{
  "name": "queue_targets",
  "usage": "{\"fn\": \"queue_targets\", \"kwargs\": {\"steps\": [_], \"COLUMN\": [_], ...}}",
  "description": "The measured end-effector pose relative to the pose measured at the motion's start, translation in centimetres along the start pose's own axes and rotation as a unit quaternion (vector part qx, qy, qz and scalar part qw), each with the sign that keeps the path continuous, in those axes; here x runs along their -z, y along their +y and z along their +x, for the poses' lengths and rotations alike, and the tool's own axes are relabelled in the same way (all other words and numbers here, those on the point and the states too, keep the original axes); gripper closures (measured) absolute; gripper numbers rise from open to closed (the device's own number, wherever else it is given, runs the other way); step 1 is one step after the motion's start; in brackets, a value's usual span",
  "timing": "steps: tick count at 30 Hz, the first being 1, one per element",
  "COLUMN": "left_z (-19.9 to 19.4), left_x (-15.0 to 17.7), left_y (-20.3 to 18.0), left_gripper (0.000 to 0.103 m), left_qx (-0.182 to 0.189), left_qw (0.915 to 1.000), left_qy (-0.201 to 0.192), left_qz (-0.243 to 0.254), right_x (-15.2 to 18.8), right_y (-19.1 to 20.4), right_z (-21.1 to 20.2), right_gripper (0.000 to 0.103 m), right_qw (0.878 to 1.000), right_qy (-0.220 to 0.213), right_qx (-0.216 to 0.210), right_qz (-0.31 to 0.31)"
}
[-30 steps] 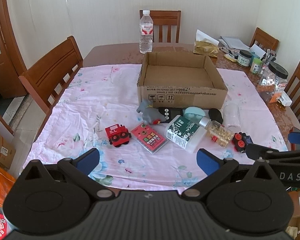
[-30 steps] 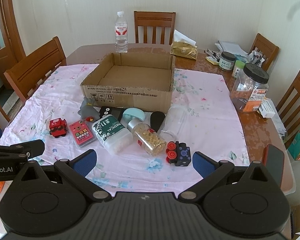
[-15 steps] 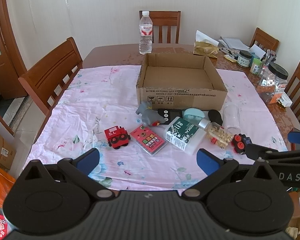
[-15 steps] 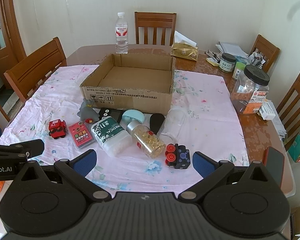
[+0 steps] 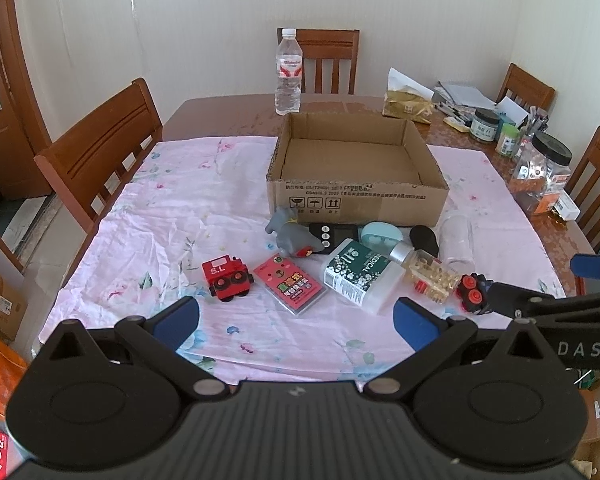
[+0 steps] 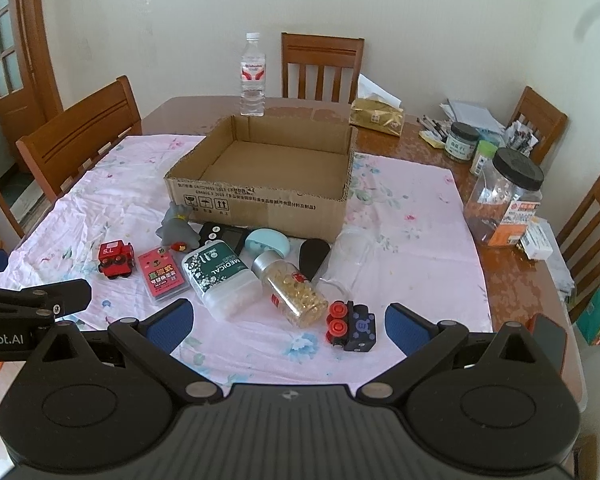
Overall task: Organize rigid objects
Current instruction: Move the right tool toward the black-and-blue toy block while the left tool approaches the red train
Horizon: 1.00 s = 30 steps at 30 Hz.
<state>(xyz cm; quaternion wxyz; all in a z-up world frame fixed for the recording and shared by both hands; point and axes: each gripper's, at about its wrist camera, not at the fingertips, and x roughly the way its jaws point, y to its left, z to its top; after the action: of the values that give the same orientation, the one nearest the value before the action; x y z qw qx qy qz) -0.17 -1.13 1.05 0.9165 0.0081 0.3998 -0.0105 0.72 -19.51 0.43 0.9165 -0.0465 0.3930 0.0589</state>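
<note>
An empty open cardboard box (image 5: 358, 194) (image 6: 260, 204) stands mid-table on a pink floral cloth. In front of it lie a red toy truck (image 5: 227, 278) (image 6: 116, 259), a pink card pack (image 5: 289, 283) (image 6: 162, 274), a grey toy animal (image 5: 292, 232), a green-and-white bottle (image 5: 360, 274) (image 6: 220, 276), a bottle of yellow capsules (image 6: 290, 288), a black-and-red toy car (image 6: 350, 325) and a clear cup (image 6: 350, 256). My left gripper (image 5: 296, 320) is open and empty near the table's front edge. My right gripper (image 6: 286, 320) is open and empty, just before the toy car.
A water bottle (image 5: 288, 72) stands behind the box. Jars, pens and papers (image 6: 500, 168) crowd the table's right side. Wooden chairs (image 5: 100, 144) surround the table. The right gripper shows at the right in the left wrist view (image 5: 540, 300).
Both grippers have pulled back slightly and risen; the objects appear a little farther away. Nothing on the table has moved.
</note>
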Motion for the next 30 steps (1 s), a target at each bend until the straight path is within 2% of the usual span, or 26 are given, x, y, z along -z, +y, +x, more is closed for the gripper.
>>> {"fn": "queue_targets", "kwargs": {"steps": [6, 12, 16, 20, 30], "left_z": [0.4, 0.7, 0.9, 1.4, 2.9], "left_x": [0.7, 1.3, 1.7, 2.1, 3.0], "left_y": [-0.4, -0.6, -0.4, -0.1, 0.8], "left_gripper": [0.000, 0.000, 0.000, 0.000, 0.000], "left_qx": [0.008, 0.015, 0.008, 0.002, -0.022], "left_qw": [0.9999, 0.9997, 0.9998, 0.9998, 0.9988], "left_qy": [-0.006, -0.018, -0.015, -0.006, 0.020], "left_qz": [0.001, -0.002, -0.008, -0.019, -0.039], "right_x": [0.4, 2.1, 3.8, 4.7, 4.5], "right_y": [-0.5, -2.9, -4.9, -6.9, -8.5], "right_z": [0.6, 2.7, 5.1, 7.8, 13.7], "right_gripper": [0.000, 0.000, 0.000, 0.000, 0.000], "right_qw": [1.000, 0.998, 0.997, 0.996, 0.991], "right_qy": [-0.009, -0.017, -0.005, 0.019, 0.044], "right_qx": [-0.011, -0.064, -0.069, -0.081, -0.128], "right_qz": [-0.012, -0.022, -0.035, -0.021, 0.006]}}
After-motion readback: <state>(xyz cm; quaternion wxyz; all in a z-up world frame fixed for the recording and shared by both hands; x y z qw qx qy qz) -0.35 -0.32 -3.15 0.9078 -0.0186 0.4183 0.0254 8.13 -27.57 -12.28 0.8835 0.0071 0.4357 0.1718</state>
